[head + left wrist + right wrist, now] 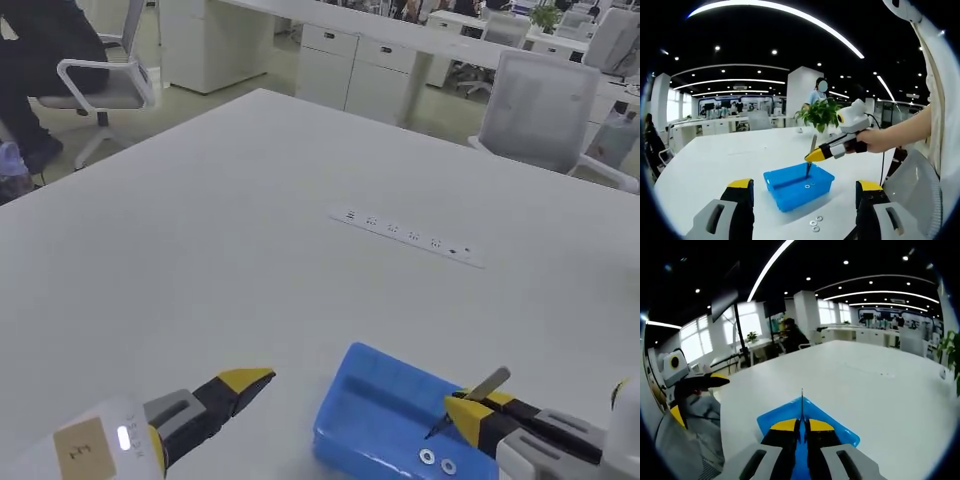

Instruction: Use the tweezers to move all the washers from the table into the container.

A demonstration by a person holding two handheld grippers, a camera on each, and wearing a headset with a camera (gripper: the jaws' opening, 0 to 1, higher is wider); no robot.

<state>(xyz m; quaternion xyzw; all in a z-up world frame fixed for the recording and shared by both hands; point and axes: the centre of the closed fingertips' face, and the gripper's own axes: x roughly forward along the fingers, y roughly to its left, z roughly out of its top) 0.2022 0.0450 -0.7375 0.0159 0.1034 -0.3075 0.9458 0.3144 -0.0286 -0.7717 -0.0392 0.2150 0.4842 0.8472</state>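
right claw [458,410] clenched on the tweezers [487,383], tips over the blue container [370,400]; left claw [804,185] released. washers [815,223] lie on the worktop [715,165] just beside it: approach low, pinch one rim.

The white table [200,250] carries 1 blue container [345,430], loose washers [815,223] just beside it, and 1 power strip [405,236].

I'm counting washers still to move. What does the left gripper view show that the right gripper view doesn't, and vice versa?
Left gripper view's own: a few loose washers on the table beside the blue container, plus washers inside it. Right gripper view's own: an outside look at the left gripper, jaws apart. Shared: the container, the table, and the tweezers clamped in the right gripper.
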